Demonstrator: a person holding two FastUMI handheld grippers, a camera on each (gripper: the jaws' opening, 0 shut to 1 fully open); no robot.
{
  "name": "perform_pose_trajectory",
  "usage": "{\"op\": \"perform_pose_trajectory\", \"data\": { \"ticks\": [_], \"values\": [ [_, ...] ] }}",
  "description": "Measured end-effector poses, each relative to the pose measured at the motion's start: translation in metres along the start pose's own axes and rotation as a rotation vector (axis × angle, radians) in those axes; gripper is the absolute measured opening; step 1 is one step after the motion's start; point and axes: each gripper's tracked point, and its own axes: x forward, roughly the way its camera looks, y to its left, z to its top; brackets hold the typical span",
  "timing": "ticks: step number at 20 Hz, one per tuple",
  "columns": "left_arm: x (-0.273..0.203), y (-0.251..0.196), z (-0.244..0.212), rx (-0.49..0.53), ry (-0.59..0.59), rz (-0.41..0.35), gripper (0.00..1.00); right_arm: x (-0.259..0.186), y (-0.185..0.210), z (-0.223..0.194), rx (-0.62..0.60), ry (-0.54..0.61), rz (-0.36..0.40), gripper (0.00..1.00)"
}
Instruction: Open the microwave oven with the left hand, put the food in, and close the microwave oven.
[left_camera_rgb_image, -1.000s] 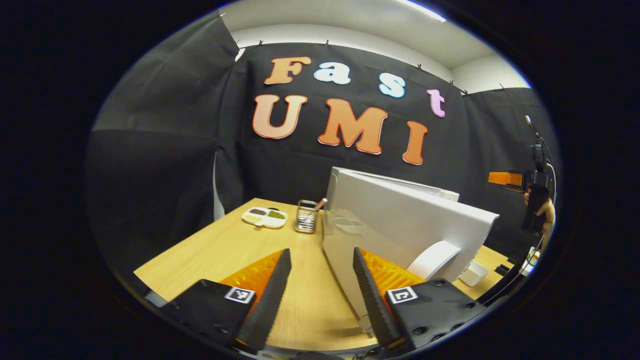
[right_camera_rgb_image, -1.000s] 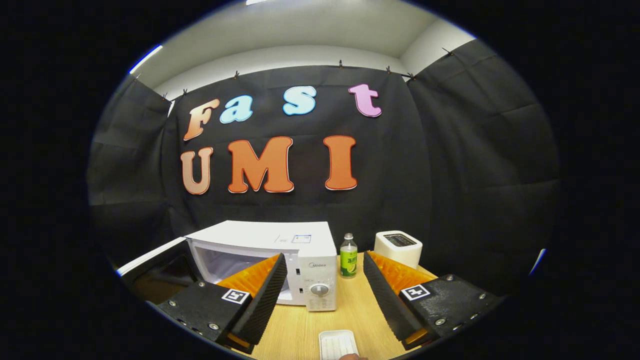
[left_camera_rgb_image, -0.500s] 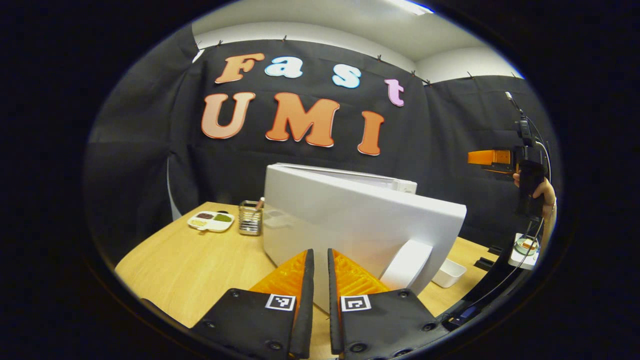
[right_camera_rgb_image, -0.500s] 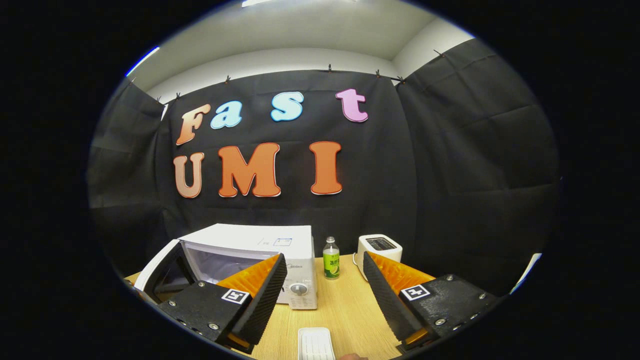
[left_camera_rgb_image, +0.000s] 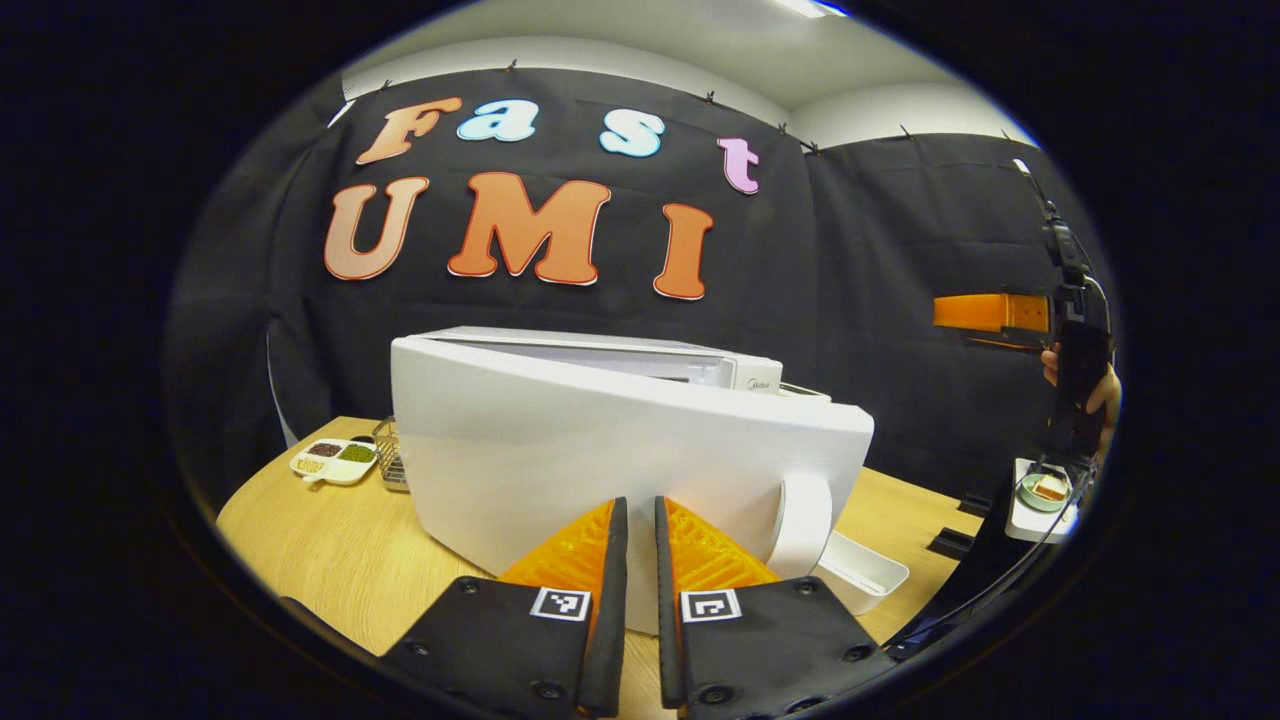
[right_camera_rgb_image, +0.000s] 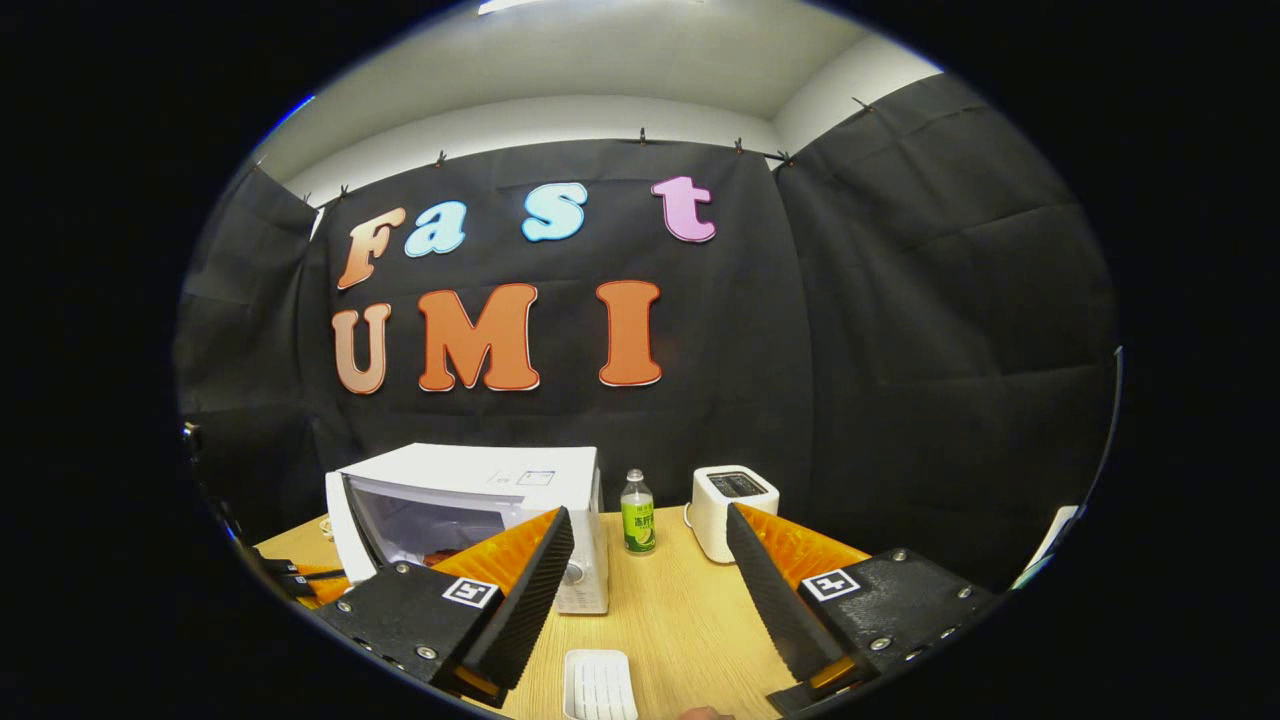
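We see the left gripper (left_camera_rgb_image: 640, 520) jaws clenched nearly together on nothing, tips against the microwave door (left_camera_rgb_image: 620, 450). Right gripper (right_camera_rgb_image: 645, 560) jaws released wide, empty, above table (right_camera_rgb_image: 680, 620); microwave (right_camera_rgb_image: 470, 510) back-left.

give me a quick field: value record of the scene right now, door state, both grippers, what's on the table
microwave: white, on the wooden table
microwave door: partly open, nearly shut
door handle: right of the left hand-held gripper, not gripped
left hand-held gripper: fingers shut, empty, at the door's outer face; contact unclear
right hand-held gripper: open, empty, above the table
green bottle: upright, between microwave and toaster
toaster: white, right of the bottle
white tray: near table edge, below the right hand-held gripper
divided dish: far left of the table
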Motion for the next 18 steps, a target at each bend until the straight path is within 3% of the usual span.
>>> {"op": "perform_pose_trajectory", "data": {
  "ticks": [1, 4, 11, 18],
  "values": [
    [0.018, -0.005, 0.009, -0.012, -0.022, 0.022, 0.03, 0.002, -0.005, -0.002, 0.003, 0.002, -0.005, 0.95],
    [0.043, 0.004, 0.009, -0.045, -0.012, 0.033, 0.04, 0.005, -0.014, -0.007, 0.006, 0.011, -0.017, 0.95],
    [0.083, 0.011, 0.018, 0.013, -0.008, 0.05, 0.04, 0.019, -0.04, -0.018, 0.016, 0.03, -0.061, 0.95],
    [0.122, 0.001, 0.018, 0.044, -0.007, 0.046, 0.04, 0.036, -0.041, -0.037, 0.005, 0.066, -0.062, 0.95]
  ]
}}
